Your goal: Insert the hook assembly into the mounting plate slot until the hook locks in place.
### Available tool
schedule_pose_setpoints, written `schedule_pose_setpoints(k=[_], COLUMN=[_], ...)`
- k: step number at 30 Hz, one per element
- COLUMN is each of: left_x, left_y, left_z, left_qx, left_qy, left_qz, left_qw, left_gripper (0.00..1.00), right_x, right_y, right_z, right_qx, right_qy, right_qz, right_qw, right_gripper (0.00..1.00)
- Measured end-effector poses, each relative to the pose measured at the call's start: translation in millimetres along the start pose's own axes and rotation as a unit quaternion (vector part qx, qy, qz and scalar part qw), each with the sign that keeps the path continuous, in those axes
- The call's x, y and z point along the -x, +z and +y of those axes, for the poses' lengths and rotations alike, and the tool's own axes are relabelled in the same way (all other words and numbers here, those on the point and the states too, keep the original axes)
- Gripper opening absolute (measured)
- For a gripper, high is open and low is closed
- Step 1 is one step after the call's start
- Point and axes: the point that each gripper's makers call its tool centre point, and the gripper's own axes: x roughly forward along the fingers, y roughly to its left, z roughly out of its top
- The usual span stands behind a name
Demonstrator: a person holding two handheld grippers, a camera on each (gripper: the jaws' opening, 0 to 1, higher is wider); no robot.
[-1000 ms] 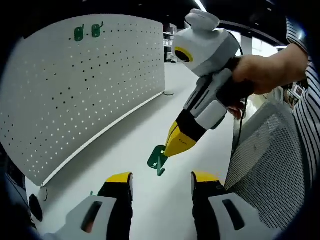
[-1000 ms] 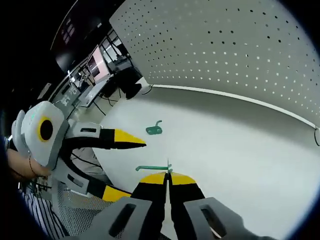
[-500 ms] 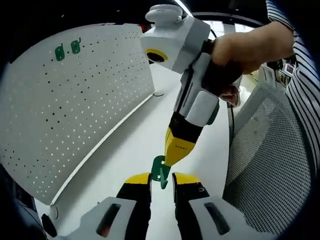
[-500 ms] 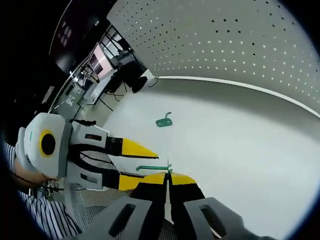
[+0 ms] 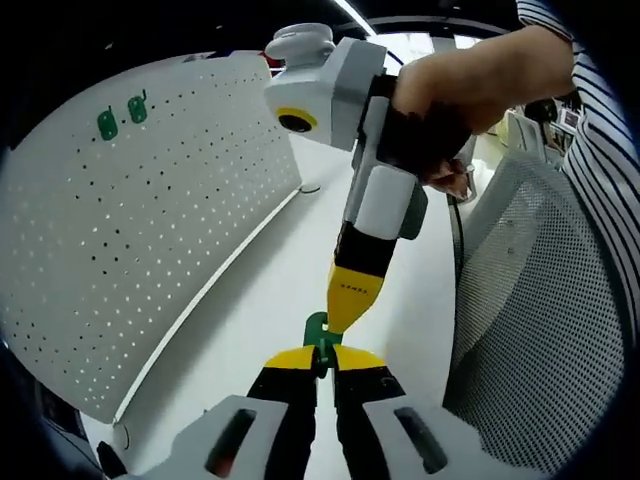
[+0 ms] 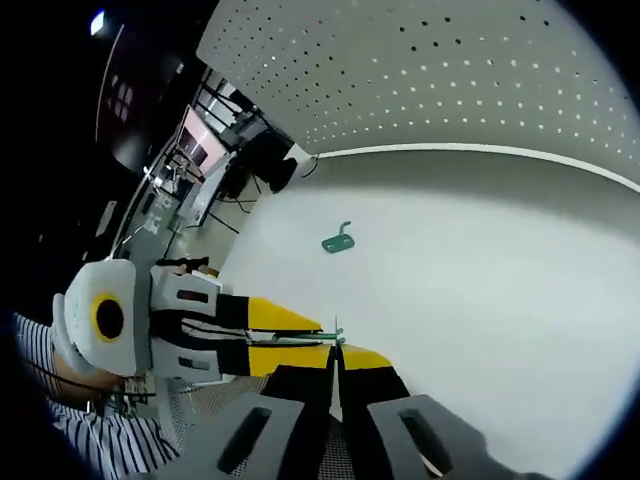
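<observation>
A small green hook [image 5: 318, 328] hangs over the white table between both grippers. In the left gripper view, my left gripper [image 5: 322, 357] is shut on the hook's lower part. My right gripper [image 5: 341, 308] comes down from above, its yellow tip shut on the top of the same hook. In the right gripper view, the hook [image 6: 300, 337] is a thin green bar pinched by my right gripper [image 6: 335, 352], and the left gripper [image 6: 318, 336] clamps it from the left. The white pegboard [image 5: 150, 230] [image 6: 450, 70] stands along the table's far side.
Two more green hooks [image 5: 107, 123] [image 5: 137, 107] hang high on the pegboard. A loose green hook [image 6: 338, 241] lies on the table [image 6: 480, 260]. A grey mesh chair back [image 5: 530, 330] stands at the right, by a person's hand [image 5: 470, 90] and striped sleeve.
My left gripper has moved up to the hook held by the right gripper and its jaws have shut on it. The right gripper has kept its hold.
</observation>
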Motion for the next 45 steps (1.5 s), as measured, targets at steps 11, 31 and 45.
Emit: schedule_pose_setpoints(k=[11,31,45], left_x=[1,7,22], left_y=[3.0,15.1,40.0], left_z=[-2.7,50.9,96.8], left_qx=[-0.004,0.176,0.283], left_qy=[-0.010,0.077,0.154], left_qz=[0.001,-0.001,-0.071], left_qw=[0.9999,0.9813,0.9440], left_gripper=[0.02,0.01,0.01], right_x=[4,48,101], right_y=[-0.4,33.9,33.8], right_z=[3,-3,-37], right_qx=[0.013,0.211,0.223], right_qy=[-0.002,-0.109,-0.206], right_qz=[-0.001,-0.121,-0.203], right_qw=[0.9999,0.9640,0.9309], right_gripper=[0.00,0.10,0.23])
